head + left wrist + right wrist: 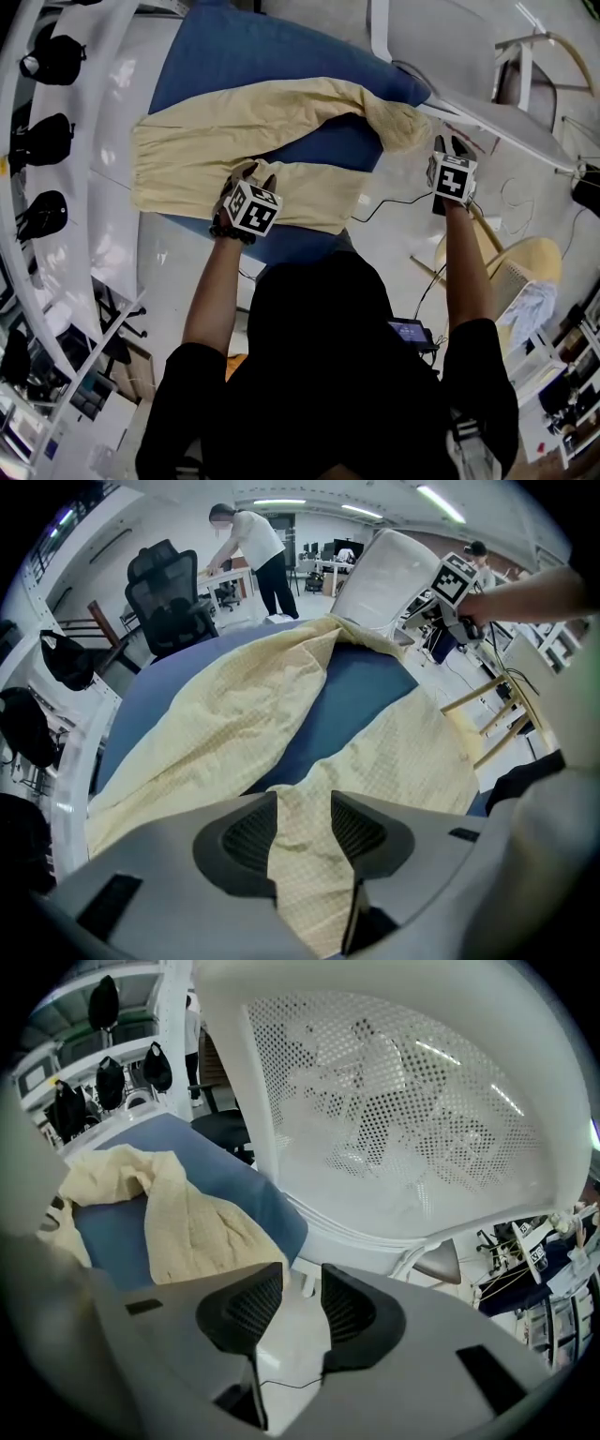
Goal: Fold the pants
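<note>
Pale yellow pants (234, 141) lie spread on a blue table (244, 56), waist to the left and legs running right. The far leg ends in a bunched heap (403, 124) at the table's right edge. My left gripper (255, 178) points down on the near leg and is shut on a fold of its cloth. In the left gripper view the yellow fabric (305, 855) runs up between the pads of that gripper (305, 832). My right gripper (450, 148) hangs past the table's right edge, beside the bunched leg end. Its jaws (302, 1302) stand open with only floor between them.
A white mesh-backed chair (394, 1129) stands close behind the right gripper. A wooden chair (525, 258) and a thin black cable (394, 202) are on the floor to the right. Black bags (47, 141) hang along the left side. A person (248, 546) bends over a far desk.
</note>
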`<state>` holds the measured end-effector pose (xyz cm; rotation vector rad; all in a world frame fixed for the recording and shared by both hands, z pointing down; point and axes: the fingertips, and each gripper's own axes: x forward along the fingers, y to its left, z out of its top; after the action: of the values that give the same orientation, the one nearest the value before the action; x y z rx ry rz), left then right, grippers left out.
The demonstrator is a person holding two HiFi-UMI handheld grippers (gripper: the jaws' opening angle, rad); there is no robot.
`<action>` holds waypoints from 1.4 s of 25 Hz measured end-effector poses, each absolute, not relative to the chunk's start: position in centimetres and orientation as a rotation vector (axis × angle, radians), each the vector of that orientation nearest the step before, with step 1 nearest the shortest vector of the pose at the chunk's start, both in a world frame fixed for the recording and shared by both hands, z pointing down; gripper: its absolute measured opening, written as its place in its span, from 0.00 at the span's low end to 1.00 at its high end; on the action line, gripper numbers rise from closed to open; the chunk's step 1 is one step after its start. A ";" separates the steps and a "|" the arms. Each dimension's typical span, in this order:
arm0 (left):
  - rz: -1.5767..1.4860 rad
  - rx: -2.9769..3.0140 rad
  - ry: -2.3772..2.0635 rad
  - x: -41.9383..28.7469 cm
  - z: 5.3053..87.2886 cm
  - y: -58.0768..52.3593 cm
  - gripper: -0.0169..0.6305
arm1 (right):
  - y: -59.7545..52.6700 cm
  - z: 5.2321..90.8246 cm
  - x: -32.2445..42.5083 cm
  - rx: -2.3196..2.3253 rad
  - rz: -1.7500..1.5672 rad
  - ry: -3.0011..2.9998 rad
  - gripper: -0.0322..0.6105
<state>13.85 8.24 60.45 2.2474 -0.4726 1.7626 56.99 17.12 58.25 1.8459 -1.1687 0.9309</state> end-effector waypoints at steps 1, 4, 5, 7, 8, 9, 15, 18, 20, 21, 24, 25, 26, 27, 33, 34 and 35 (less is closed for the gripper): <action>1.762 2.258 -0.471 14.2 60.4 8.2 0.33 | 17.2 58.0 56.7 1.851 0.923 -1.180 0.26; 1.763 2.290 -0.477 15.0 60.3 8.0 0.33 | 16.9 57.9 53.7 1.821 0.930 -1.286 0.26; 1.764 2.299 -0.483 15.2 60.3 7.8 0.33 | 16.6 58.2 51.9 1.789 0.937 -1.341 0.26; 1.769 2.317 -0.495 15.5 60.4 7.6 0.33 | 15.9 58.8 48.1 1.707 0.951 -1.443 0.26; 1.774 2.325 -0.498 15.6 60.4 7.4 0.33 | 15.6 59.1 46.4 1.667 0.956 -1.483 0.27; 1.781 2.331 -0.499 15.8 60.4 7.3 0.33 | 15.3 59.5 45.0 1.632 0.959 -1.513 0.28; 1.793 2.347 -0.519 16.1 60.2 6.3 0.33 | 14.1 60.9 42.6 1.565 0.962 -1.554 0.30; 1.793 2.342 -0.521 16.0 60.3 6.1 0.33 | 14.3 61.1 42.6 1.548 0.997 -1.593 0.29; 1.792 2.338 -0.521 16.0 60.4 6.0 0.33 | 14.3 61.3 42.6 1.539 1.033 -1.616 0.22; 1.790 2.335 -0.521 16.0 60.5 5.9 0.33 | 14.3 61.3 42.6 1.538 1.035 -1.615 0.13; 1.784 2.328 -0.521 16.0 60.7 5.9 0.33 | 14.3 61.5 43.0 1.546 1.012 -1.598 0.07; 1.784 2.328 -0.521 16.0 60.7 5.9 0.33 | 14.4 61.5 43.2 1.552 1.015 -1.599 0.07; 1.783 2.330 -0.521 16.1 60.7 5.9 0.33 | 14.4 61.5 43.4 1.557 1.020 -1.601 0.06; 1.783 2.332 -0.522 16.2 60.7 5.9 0.33 | 14.5 61.4 43.6 1.565 1.021 -1.602 0.06; 1.784 2.353 -0.531 16.7 60.3 5.6 0.33 | 15.6 59.4 46.7 1.660 0.949 -1.530 0.06; 1.790 2.361 -0.529 16.8 60.2 5.5 0.33 | 15.9 59.0 47.6 1.677 0.932 -1.510 0.06; 1.797 2.370 -0.529 16.9 60.1 5.5 0.33 | 16.2 58.5 48.6 1.694 0.916 -1.491 0.06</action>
<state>16.92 5.47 60.10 2.3704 -0.5288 1.7970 48.59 16.16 58.50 1.6942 -1.4906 0.9159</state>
